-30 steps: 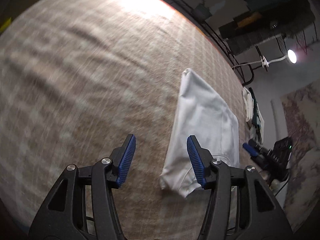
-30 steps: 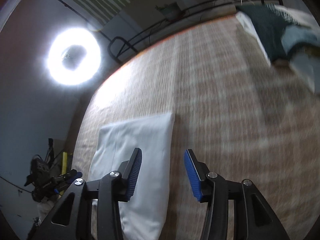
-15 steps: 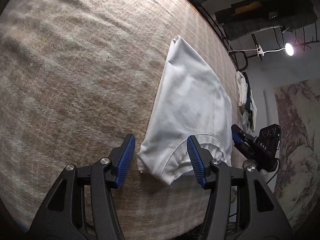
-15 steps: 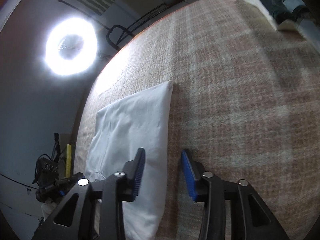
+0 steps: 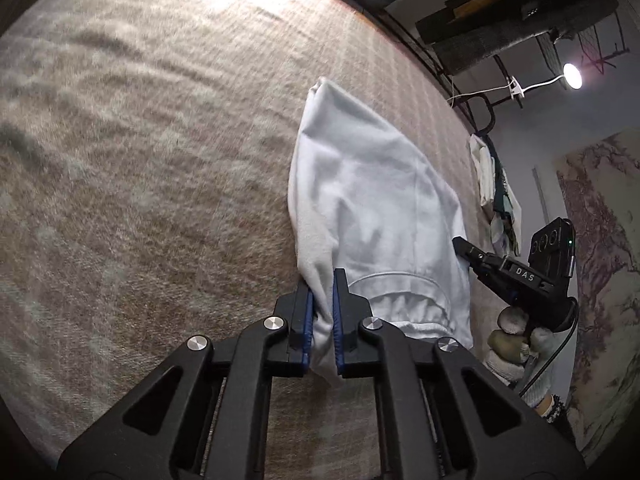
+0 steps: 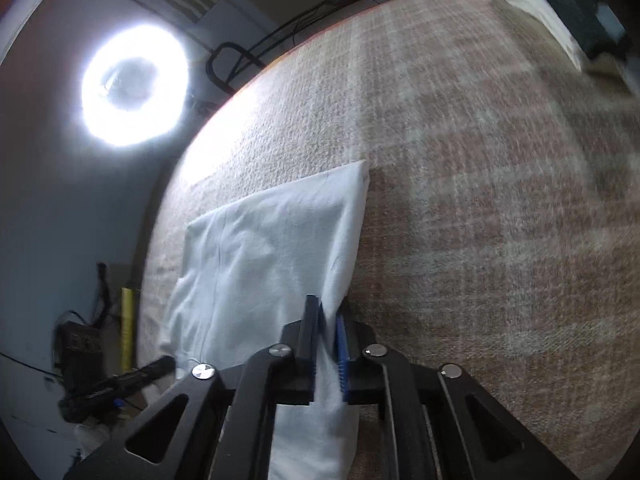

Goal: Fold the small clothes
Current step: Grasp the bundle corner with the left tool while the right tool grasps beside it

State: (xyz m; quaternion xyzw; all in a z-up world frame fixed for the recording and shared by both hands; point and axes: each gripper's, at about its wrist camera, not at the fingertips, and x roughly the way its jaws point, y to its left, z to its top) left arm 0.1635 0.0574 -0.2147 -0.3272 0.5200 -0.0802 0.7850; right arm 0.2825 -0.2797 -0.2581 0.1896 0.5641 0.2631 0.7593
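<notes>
Clamping the near edge of the white garment (image 5: 372, 200), the left gripper (image 5: 321, 312) and right gripper (image 6: 327, 334) each pinch a corner, jaws closing on cloth. Its long axis runs toward 12 o'clock across the plaid blanket (image 5: 140, 160).

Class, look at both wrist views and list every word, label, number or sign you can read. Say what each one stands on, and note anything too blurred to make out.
"DAS": pale letters on the black body of the right gripper, seen in the left wrist view just behind its fingers.
Nothing else is readable: the white garment, the woven blanket and the wall hanging show no text.
In the right wrist view, the dark equipment at lower left is too blurred to read.
</notes>
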